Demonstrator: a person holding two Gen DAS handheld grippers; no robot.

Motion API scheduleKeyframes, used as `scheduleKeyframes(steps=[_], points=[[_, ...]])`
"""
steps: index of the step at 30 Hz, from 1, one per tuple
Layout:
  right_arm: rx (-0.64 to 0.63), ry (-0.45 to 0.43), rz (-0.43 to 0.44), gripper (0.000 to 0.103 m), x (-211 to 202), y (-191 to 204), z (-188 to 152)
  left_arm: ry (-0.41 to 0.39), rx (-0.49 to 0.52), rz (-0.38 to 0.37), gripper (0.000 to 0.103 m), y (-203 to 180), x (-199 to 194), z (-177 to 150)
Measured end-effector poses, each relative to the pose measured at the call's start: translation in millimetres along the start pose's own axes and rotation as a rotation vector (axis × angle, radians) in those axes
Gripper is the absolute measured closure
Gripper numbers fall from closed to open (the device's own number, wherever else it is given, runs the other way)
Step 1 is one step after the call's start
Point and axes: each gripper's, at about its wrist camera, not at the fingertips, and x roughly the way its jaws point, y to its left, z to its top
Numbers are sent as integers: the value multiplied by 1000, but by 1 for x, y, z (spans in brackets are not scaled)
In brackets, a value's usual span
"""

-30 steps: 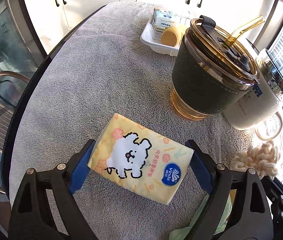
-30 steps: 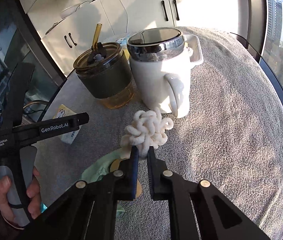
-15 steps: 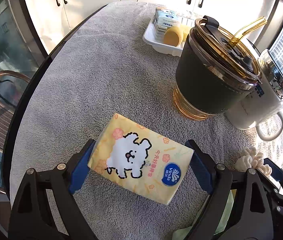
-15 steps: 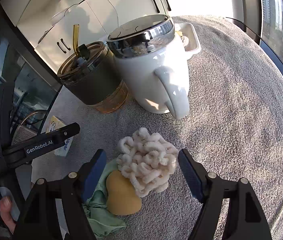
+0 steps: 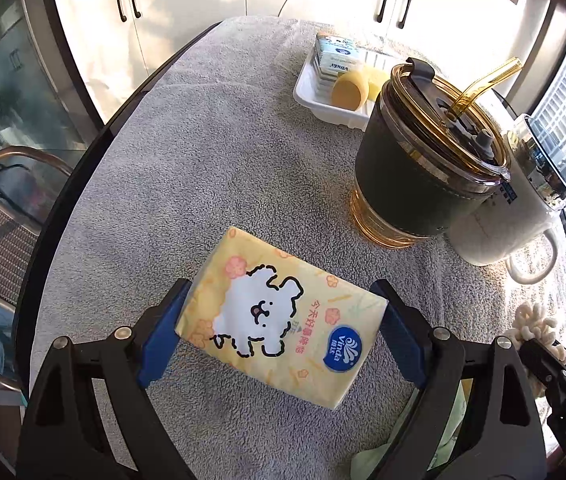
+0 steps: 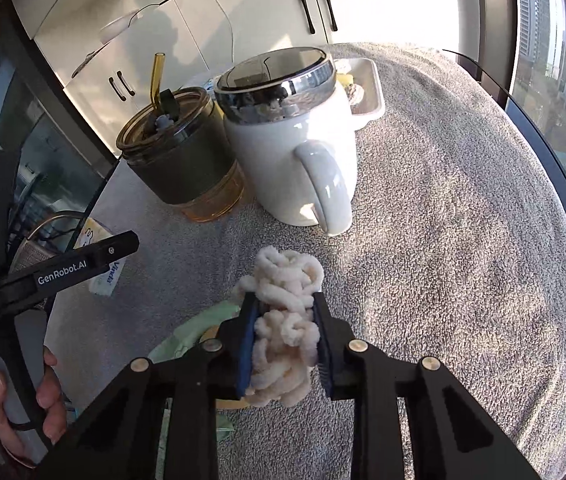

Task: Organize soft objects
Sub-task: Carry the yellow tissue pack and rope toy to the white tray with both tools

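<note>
My left gripper [image 5: 283,328] is shut on a yellow tissue pack [image 5: 279,332] with a white dog drawing, holding it by its two ends just over the grey towel. My right gripper [image 6: 285,320] is shut on a cream knotted chenille scrunchie [image 6: 283,320], which bulges out above and below the pads. A pale green cloth [image 6: 195,332] and a yellow sponge, mostly hidden, lie under the right gripper. The scrunchie also shows at the right edge of the left wrist view [image 5: 535,324].
A white tray [image 5: 323,104] at the back holds tissue packs [image 5: 337,60] and yellow sponges [image 5: 349,88]. A dark amber tumbler with straw [image 5: 423,184] and a white lidded mug [image 6: 295,152] stand mid-table. The round table is covered by a grey towel [image 6: 463,240].
My right gripper opened around the scrunchie, then closed on it. My left gripper kept hold of the tissue pack and shifted slightly forward.
</note>
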Motion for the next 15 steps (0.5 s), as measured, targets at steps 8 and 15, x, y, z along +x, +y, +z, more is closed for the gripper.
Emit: scheduleKeyframes(steps=[8, 15], points=[[50, -6, -52, 75, -15, -33, -11, 3, -18, 38, 15, 16, 1, -3], [104, 2, -92, 75, -19, -64, -17, 4, -50, 85, 15, 39, 7, -1]])
